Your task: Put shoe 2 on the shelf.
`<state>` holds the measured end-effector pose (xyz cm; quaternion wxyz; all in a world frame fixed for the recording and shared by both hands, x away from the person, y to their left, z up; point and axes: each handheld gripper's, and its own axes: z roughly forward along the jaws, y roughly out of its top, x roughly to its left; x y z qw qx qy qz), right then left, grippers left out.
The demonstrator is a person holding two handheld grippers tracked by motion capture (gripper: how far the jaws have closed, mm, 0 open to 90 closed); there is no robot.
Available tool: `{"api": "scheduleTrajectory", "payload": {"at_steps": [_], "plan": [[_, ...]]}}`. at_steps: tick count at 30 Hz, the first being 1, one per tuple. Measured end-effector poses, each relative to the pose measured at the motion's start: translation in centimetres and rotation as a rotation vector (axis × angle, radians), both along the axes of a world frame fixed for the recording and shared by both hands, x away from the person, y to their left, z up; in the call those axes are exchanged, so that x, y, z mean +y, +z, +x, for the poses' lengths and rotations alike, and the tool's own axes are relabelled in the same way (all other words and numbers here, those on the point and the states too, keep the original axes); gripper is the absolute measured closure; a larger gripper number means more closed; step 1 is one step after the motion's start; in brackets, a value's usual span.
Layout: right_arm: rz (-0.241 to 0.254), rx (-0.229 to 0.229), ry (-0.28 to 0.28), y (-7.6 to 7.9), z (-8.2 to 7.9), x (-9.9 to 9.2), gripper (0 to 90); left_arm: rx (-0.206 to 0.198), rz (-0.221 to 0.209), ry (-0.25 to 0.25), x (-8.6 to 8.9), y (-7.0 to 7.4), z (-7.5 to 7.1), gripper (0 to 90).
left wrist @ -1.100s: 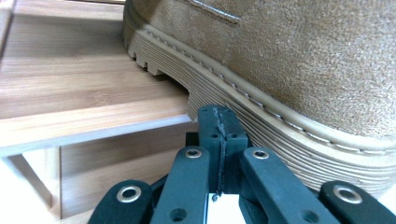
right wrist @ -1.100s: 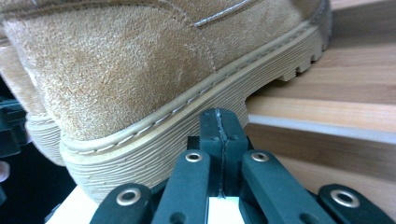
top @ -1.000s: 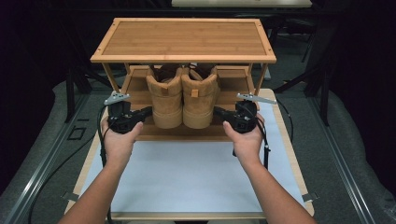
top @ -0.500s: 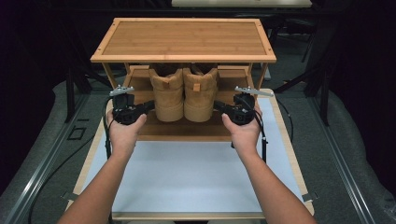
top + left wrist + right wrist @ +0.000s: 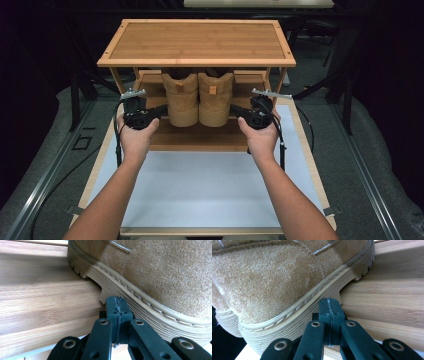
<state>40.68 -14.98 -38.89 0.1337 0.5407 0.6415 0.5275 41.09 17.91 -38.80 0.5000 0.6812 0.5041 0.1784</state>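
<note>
Claw tips [image 5: 116, 305] closed against boot sole [image 5: 150, 315]; boot toes hidden under shelf [image 5: 196, 45].

This looks like a recording lab or studio rather than a home. A small wooden-edged table [image 5: 310, 150] with a pale mat stands alone on grey carpet [image 5: 45, 165], with metal floor rails [image 5: 372, 185] running along both sides, dark stands [image 5: 75, 95] and black surroundings behind it, and black cables [image 5: 55, 185] trailing over the floor. On the table a bamboo shoe rack [image 5: 197, 42] holding tan suede boots [image 5: 199, 100] is set out like a test prop.
</note>
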Motion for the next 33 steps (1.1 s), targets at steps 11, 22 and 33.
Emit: {"api": "scheduleTrajectory", "payload": {"at_steps": [11,22,33], "plan": [[-0.001,-0.001,-0.022,-0.3,0.6,0.3,90.0,0.008,-0.002,0.019,-0.2,-0.2,0.7,90.0],[0.004,0.008,-0.012,-0.3,0.9,0.3,90.0,0.014,-0.005,0.014,0.0,-0.3,0.9,90.0],[-0.015,-0.038,0.024,0.2,-0.8,0.0,90.0,-0.005,-0.003,-0.042,0.8,0.2,-0.8,88.8]]}}
